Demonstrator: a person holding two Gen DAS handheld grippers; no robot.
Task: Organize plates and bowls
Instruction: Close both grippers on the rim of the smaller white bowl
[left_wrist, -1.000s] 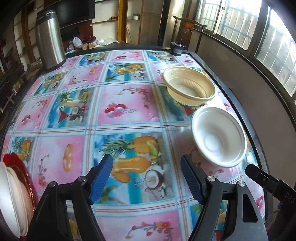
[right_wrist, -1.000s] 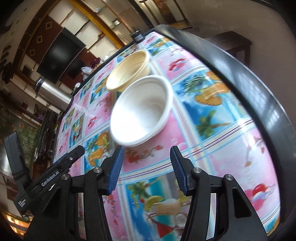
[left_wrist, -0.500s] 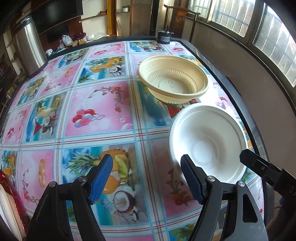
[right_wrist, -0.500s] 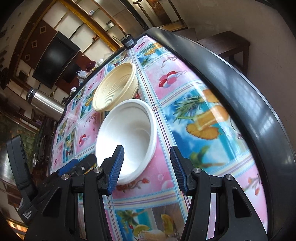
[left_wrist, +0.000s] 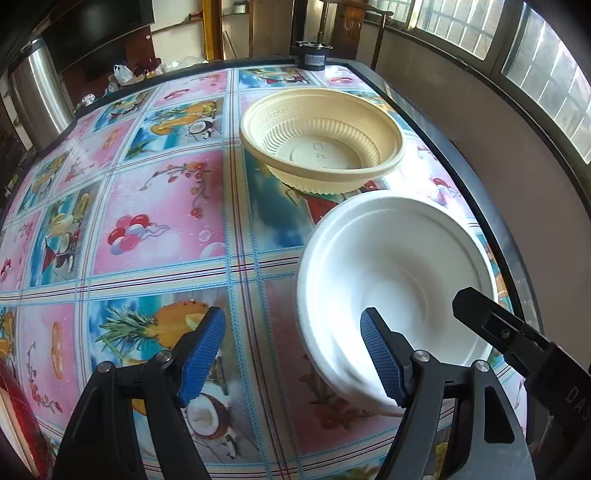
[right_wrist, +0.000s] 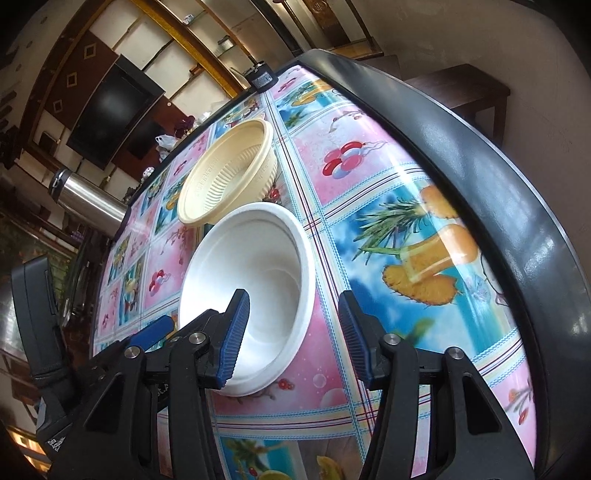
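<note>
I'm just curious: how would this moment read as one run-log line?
left gripper: open, rim of white bowl between fingers | right gripper: open, same bowl | cream bowl: untouched

Your table (left_wrist: 159, 221) has a glossy fruit-print cloth in pink & blue squares, w/ a dark raised rim (right_wrist: 491, 162) round the edge. On it, near the right edge, you've got a white bowl (left_wrist: 399, 273), upright, & just behind it a cream ribbed bowl (left_wrist: 321, 136), also upright; can't tell if their rims touch. At the far edge sits a small dark object (left_wrist: 310, 57). A steel flask (left_wrist: 37, 96) stands at the far left corner. Red plate edge (left_wrist: 22, 424) at near left.
</note>
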